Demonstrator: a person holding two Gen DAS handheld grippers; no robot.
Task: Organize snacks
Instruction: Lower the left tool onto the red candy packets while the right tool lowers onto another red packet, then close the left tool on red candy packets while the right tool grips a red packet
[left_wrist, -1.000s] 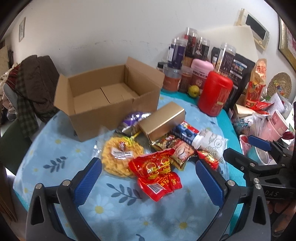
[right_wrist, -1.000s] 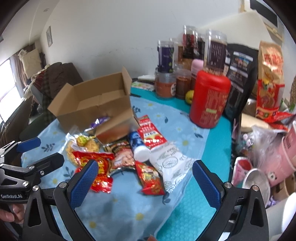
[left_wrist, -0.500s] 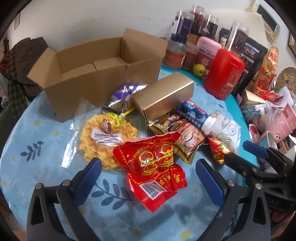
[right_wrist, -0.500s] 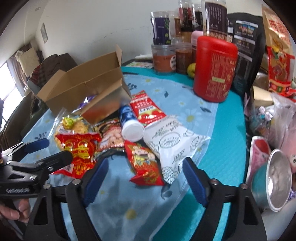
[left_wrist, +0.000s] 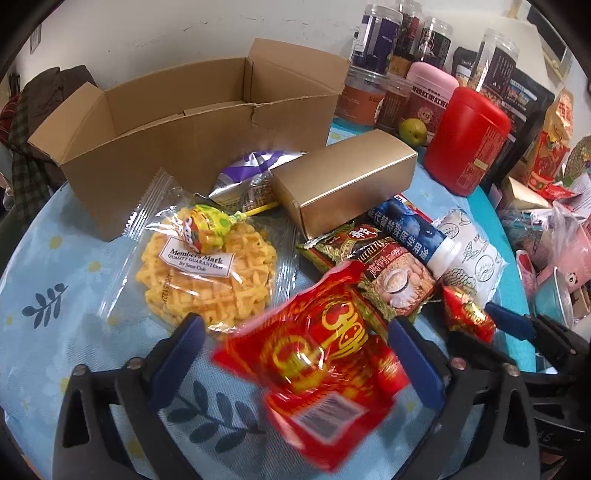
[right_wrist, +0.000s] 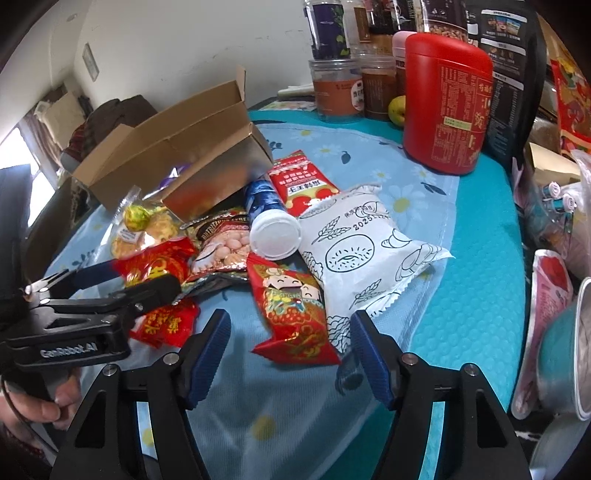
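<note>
Snacks lie in a heap on the flowered blue tablecloth (left_wrist: 74, 295). My left gripper (left_wrist: 295, 354) hangs low over a large red foil packet (left_wrist: 317, 369). That packet lies between the closing jaws, and the pads (left_wrist: 181, 350) do not press on it. My right gripper (right_wrist: 290, 350) straddles the near end of a small red packet with cartoon figures (right_wrist: 291, 310). Its jaws are closing too, with gaps on both sides. An open cardboard box (left_wrist: 184, 122) stands behind the heap.
Around the heap lie a gold box (left_wrist: 343, 181), a yellow cracker bag (left_wrist: 207, 280) with a lollipop (left_wrist: 207, 229), a white-capped blue bottle (right_wrist: 273, 229) and a white bread packet (right_wrist: 365, 251). A red canister (right_wrist: 443, 103) and jars stand behind. Clutter fills the right edge.
Both grippers have sunk closer to the snacks and their jaws have narrowed. The large red packet now sits between the left jaws, the small red one between the right.
</note>
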